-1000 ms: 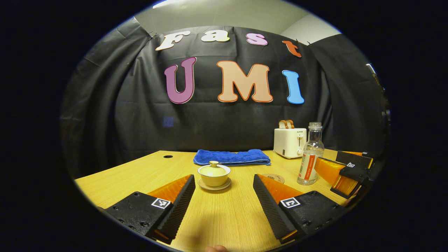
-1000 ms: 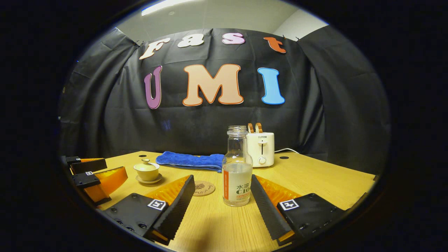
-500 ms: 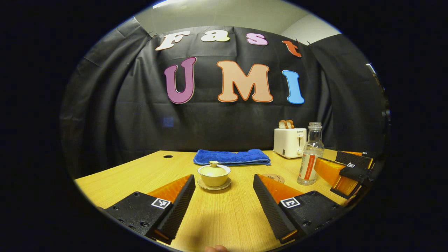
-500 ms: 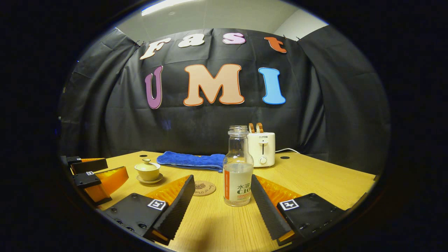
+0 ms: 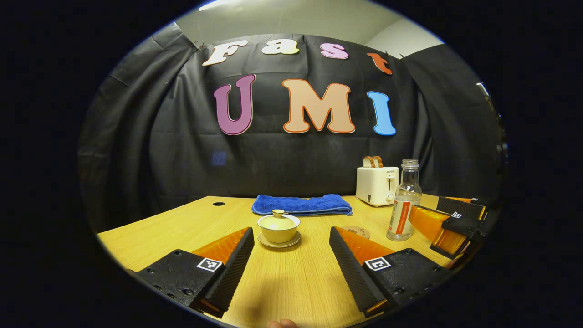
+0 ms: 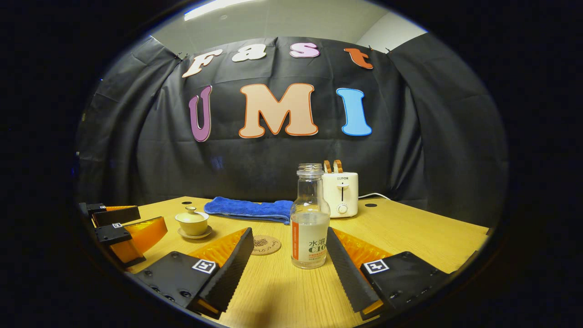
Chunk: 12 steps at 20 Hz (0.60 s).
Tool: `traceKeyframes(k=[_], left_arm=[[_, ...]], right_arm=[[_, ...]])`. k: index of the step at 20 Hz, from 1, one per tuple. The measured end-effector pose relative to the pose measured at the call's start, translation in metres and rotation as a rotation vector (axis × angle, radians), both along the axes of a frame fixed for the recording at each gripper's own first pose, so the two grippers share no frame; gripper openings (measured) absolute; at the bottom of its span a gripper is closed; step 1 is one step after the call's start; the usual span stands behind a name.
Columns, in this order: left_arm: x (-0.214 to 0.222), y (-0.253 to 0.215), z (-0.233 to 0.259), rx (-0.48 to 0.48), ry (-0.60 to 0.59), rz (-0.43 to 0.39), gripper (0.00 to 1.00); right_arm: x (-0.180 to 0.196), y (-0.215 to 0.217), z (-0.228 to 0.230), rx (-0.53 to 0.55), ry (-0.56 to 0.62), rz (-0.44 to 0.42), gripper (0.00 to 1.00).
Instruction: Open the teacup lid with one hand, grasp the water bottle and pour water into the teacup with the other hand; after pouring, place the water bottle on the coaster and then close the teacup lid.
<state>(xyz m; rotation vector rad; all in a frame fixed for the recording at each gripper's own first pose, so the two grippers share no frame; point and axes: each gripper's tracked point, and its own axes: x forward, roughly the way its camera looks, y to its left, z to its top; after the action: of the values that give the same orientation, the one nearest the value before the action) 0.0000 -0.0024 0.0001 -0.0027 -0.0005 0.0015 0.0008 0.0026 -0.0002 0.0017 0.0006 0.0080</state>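
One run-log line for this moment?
left gripper open, facing lidded teacup | right gripper open, facing water bottle | coaster bare

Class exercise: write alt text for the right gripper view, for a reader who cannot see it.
An uncapped water bottle stands on a wooden table between the open right gripper fingers. A round coaster lies left of it, a lidded teacup farther left.

The desk (image 5: 182, 223) is pale, matt wood grain. On it stand a glossy ceramic teacup (image 5: 278, 228), a clear glassy water bottle (image 6: 309, 218), a fluffy blue towel (image 5: 301, 204) and a smooth white plastic toaster (image 6: 340, 193).
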Motion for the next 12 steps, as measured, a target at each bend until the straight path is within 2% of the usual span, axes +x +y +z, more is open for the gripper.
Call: traceKeyframes(k=[3,4,8,12], left_arm=[[0.000,-0.003,-0.001,0.001,-0.001,-0.012,1.00],[0.001,-0.002,0.000,0.000,-0.001,-0.012,0.97],[0.008,0.000,0.000,0.002,-0.006,-0.010,0.97],[0.037,0.018,-0.001,0.003,-0.005,0.048,0.97]], right_arm=[[0.000,0.000,0.000,0.000,0.000,0.000,1.00],[0.000,0.001,0.001,0.000,0.000,0.000,1.00],[0.000,0.001,0.000,0.001,0.001,0.004,0.98],[0.001,0.001,-0.001,0.000,0.004,0.016,1.00]])
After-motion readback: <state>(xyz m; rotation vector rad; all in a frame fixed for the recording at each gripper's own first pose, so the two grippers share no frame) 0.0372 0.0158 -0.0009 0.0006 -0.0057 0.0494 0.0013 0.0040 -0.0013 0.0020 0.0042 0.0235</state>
